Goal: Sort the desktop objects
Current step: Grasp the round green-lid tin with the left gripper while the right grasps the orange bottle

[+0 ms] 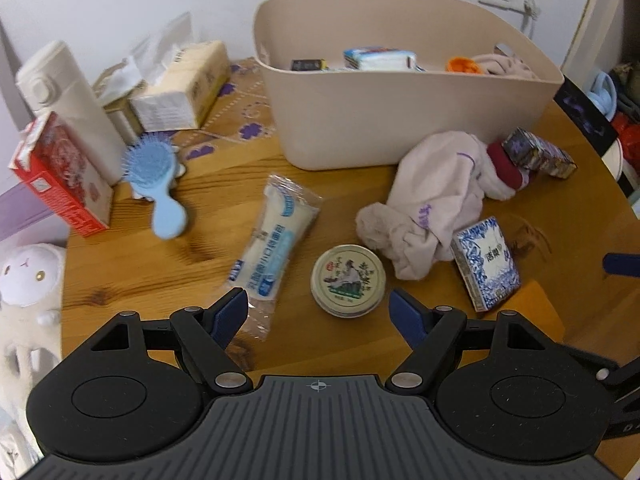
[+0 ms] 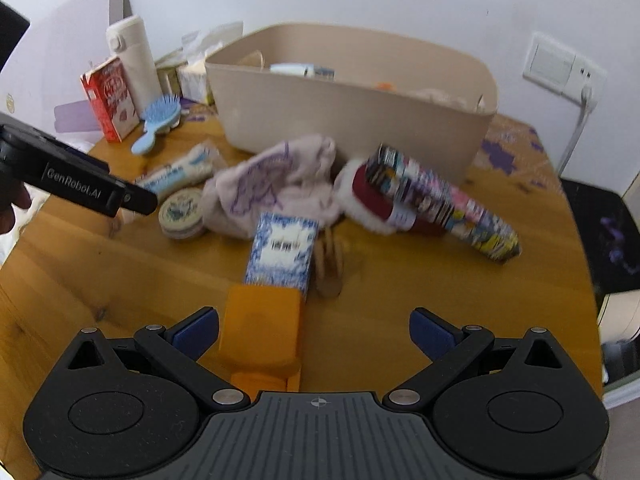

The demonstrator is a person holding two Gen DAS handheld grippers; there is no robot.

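Observation:
A beige bin [image 1: 360, 120] stands at the back of the wooden table, with several items inside; it also shows in the right wrist view [image 2: 352, 116]. My left gripper [image 1: 318, 312] is open and empty, just before a round tin [image 1: 348, 280] and a clear packet [image 1: 276, 236]. A pale cloth [image 1: 432, 200], a blue-white box [image 1: 486, 264] and a blue hairbrush [image 1: 156, 184] lie around. My right gripper [image 2: 314, 332] is open and empty above an orange block [image 2: 262, 332], with the blue-white box [image 2: 282, 252] ahead. A colourful patterned box [image 2: 444, 204] lies on a red-and-white cloth [image 2: 376, 200].
A red carton [image 1: 60, 176], a white bottle [image 1: 68, 100] and a tissue pack [image 1: 180, 84] stand at the back left. A plush toy [image 1: 28, 280] sits off the table's left edge. The left gripper's body [image 2: 80, 176] shows at the left of the right wrist view.

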